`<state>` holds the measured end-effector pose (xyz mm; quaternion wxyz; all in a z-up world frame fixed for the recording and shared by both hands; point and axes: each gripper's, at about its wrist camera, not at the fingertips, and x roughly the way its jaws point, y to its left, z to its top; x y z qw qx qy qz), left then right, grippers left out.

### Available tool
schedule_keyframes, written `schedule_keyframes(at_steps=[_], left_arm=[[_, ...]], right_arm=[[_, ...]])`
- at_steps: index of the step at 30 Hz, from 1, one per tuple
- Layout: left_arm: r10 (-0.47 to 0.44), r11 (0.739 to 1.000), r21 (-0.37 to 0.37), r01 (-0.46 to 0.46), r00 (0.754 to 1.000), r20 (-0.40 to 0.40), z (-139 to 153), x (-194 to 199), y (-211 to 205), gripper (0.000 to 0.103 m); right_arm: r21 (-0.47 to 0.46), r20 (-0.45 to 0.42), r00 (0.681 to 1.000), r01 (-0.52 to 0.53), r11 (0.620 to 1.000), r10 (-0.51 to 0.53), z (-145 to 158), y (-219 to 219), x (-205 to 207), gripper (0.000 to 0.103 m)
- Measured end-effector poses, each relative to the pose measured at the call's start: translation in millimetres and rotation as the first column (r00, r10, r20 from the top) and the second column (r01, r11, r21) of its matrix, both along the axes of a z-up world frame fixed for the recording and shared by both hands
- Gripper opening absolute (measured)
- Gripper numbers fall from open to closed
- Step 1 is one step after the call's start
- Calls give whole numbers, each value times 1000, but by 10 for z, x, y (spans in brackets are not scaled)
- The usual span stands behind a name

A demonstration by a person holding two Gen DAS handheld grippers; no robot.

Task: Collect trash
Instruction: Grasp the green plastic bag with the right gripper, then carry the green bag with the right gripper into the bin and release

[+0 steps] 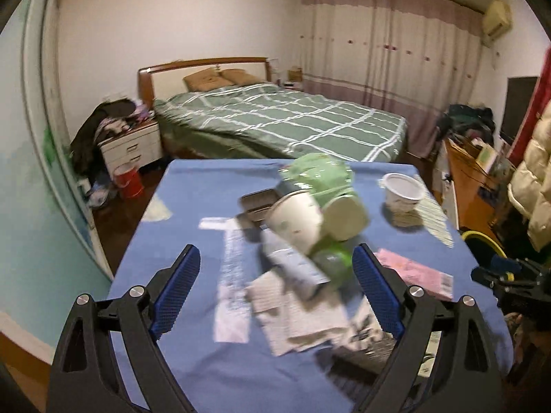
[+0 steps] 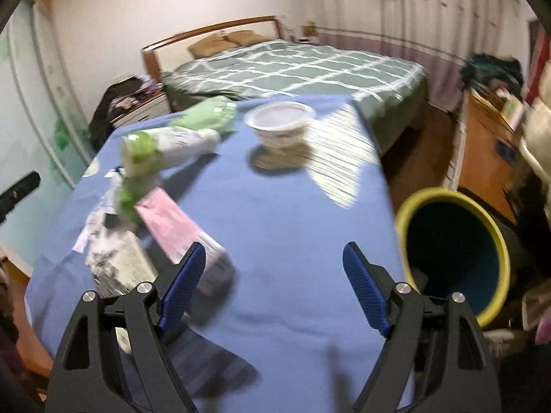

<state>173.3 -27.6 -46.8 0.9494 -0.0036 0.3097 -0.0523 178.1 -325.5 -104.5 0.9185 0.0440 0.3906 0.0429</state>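
A pile of trash lies on the blue-covered table (image 1: 193, 371): white and green paper cups (image 1: 310, 216), a green bottle (image 1: 330, 261), crumpled paper (image 1: 292, 313), a pink packet (image 1: 413, 272) and a white bowl (image 1: 401, 191). My left gripper (image 1: 277, 275) is open, just above the table in front of the pile. My right gripper (image 2: 273, 272) is open and empty over the blue cloth (image 2: 286, 213); the pink packet (image 2: 172, 223) lies by its left finger. A yellow-rimmed dark bin (image 2: 451, 241) stands beside the table's right edge. The white bowl (image 2: 280, 122) sits at the far end.
A bed with a green checked cover (image 1: 275, 120) stands behind the table. A nightstand (image 1: 131, 144) heaped with clothes and a red bucket (image 1: 127, 180) are at the left. A wooden desk (image 1: 471, 175) with clutter is at the right.
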Motion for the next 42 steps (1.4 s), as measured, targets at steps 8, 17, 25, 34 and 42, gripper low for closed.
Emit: schedule_keyframes(at_steps=[8, 17, 25, 34, 42], left_arm=[[58, 998, 0, -58, 998, -2, -130, -15, 304, 89], [103, 995, -5, -103, 994, -29, -182, 187, 579, 90], [100, 995, -17, -101, 993, -57, -263, 332, 637, 90], [84, 996, -28, -86, 994, -66, -330, 347, 582, 90], [75, 997, -23, -76, 996, -48, -278, 265, 542, 90]], right_arm=[[26, 17, 994, -113, 993, 112, 392, 579, 1109, 78], [-8, -196, 973, -123, 992, 120, 165, 1001, 2960, 78], [79, -363, 927, -71, 994, 95, -294, 1004, 3410, 78], [75, -352, 930, -85, 994, 106, -318, 1080, 3310, 19], [74, -210, 974, -73, 995, 87, 164, 950, 3001, 12]])
